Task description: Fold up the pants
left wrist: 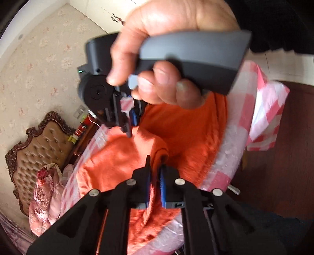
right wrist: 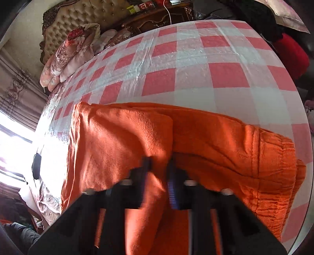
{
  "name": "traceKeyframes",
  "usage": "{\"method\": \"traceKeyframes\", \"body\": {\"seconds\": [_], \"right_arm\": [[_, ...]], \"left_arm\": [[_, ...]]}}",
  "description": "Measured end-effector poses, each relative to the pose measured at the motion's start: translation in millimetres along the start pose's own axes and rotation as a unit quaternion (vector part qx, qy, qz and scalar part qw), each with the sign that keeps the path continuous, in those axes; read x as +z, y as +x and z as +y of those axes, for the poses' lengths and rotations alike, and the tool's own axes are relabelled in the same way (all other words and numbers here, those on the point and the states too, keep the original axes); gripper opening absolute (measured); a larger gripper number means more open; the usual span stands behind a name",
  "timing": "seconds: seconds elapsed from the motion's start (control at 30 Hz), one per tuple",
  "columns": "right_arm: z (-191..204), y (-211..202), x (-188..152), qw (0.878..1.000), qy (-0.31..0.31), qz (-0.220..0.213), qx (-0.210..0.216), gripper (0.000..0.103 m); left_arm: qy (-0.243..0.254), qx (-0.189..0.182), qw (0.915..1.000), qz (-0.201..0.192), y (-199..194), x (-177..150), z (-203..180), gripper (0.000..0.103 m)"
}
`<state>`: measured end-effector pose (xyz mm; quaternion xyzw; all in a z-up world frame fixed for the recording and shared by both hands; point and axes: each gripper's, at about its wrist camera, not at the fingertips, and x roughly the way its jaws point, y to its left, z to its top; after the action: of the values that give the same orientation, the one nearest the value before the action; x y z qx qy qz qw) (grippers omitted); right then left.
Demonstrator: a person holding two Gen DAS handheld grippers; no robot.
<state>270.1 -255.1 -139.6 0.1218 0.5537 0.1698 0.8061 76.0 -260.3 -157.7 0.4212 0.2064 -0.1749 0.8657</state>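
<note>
Lying part-folded on the pink-and-white checked plastic tabletop (right wrist: 196, 64), the soft, limp orange fleece pants (right wrist: 121, 135) look light and floppy, so both grippers, left gripper (left wrist: 155, 172) and right gripper (right wrist: 159, 164), clench bunched cloth between their fingers near the folded edge.

Pale floral wallpaper (left wrist: 39, 64) on the wall, and a tufted tan headboard (right wrist: 94, 11) in carved dark wood at far left. Flowered pink bedding (right wrist: 66, 51) piles beside it, a dark carved cabinet (right wrist: 157, 17) stands far back, and bright window light (right wrist: 13, 141) pours in left.
</note>
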Motion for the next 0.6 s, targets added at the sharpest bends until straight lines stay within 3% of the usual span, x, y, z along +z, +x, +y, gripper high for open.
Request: {"method": "traceKeyframes", "body": {"seconds": [0.13, 0.3, 0.47, 0.53, 0.6], "right_arm": [[9.1, -46.1, 5.7, 0.999, -0.020, -0.036, 0.014, 0.006], [-7.2, -103.6, 13.1, 0.997, -0.025, -0.077, -0.010, 0.006], [-70.6, -80.9, -0.4, 0.998, 0.009, -0.050, -0.049, 0.006], [-88.9, -62.2, -16.4, 0.997, 0.014, -0.038, -0.059, 0.006], [-86.1, -67.8, -22.6, 0.997, 0.009, -0.053, -0.053, 0.006]], "left_arm": [[0.004, 0.026, 0.9985, -0.047, -21.8, 29.6, 17.3, 0.007], [0.014, 0.010, 0.9962, -0.086, -22.0, 66.0, 1.1, 0.007], [0.039, -0.044, 0.9970, -0.050, 13.1, 71.1, -49.7, 0.007], [0.048, -0.045, 0.9968, -0.047, 18.9, 70.9, -58.4, 0.007], [0.044, -0.039, 0.9969, -0.053, 15.1, 77.5, -55.6, 0.007]]}}
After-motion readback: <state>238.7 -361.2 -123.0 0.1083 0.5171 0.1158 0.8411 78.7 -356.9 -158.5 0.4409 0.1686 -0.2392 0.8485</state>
